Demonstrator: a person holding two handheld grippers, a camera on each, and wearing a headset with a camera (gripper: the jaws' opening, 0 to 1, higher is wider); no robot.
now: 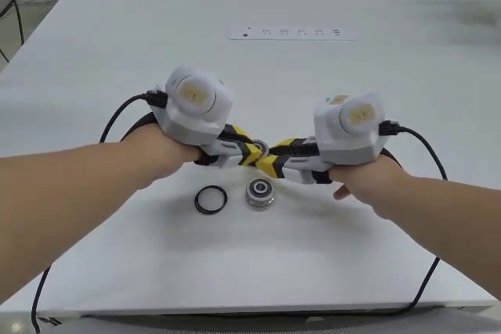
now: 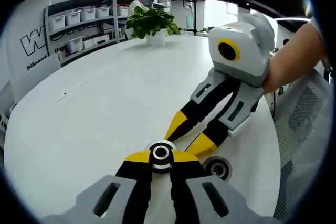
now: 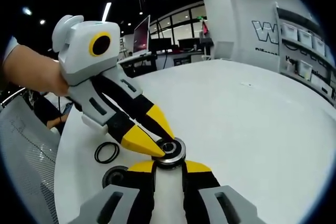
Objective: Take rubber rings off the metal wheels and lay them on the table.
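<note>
The left gripper point(image 2: 161, 157) is clamped on a metal wheel point(image 2: 161, 152), which sits face-on between its yellow tips and above the table point(image 2: 105, 108). The right gripper point(image 2: 187, 134) comes in from the opposite side. Its jaws are narrowly apart and their tips rest at the rim of that wheel; whether they grip it cannot be told. In the right gripper view the same wheel point(image 3: 171, 150) lies just beyond the right gripper point(image 3: 169, 165), with the left gripper point(image 3: 152, 136) reaching it from the left.

In the head view, just below the two meeting grippers and nearer the person, a second wheel point(image 1: 260, 192) lies flat on the table point(image 1: 250, 263). A loose rubber ring point(image 1: 210, 199) lies close on its left, apart from it. A black cable point(image 1: 117, 119) trails from the left gripper point(image 1: 249, 152), and another runs from the right gripper point(image 1: 271, 160).

Well beyond the grippers a white power strip point(image 1: 291, 33) lies flat on the table. Farther off, in the left gripper view, stand a potted plant point(image 2: 152, 22) and shelves point(image 2: 84, 17) of bins. A mesh chair point(image 2: 307, 124) shows to that gripper's right.
</note>
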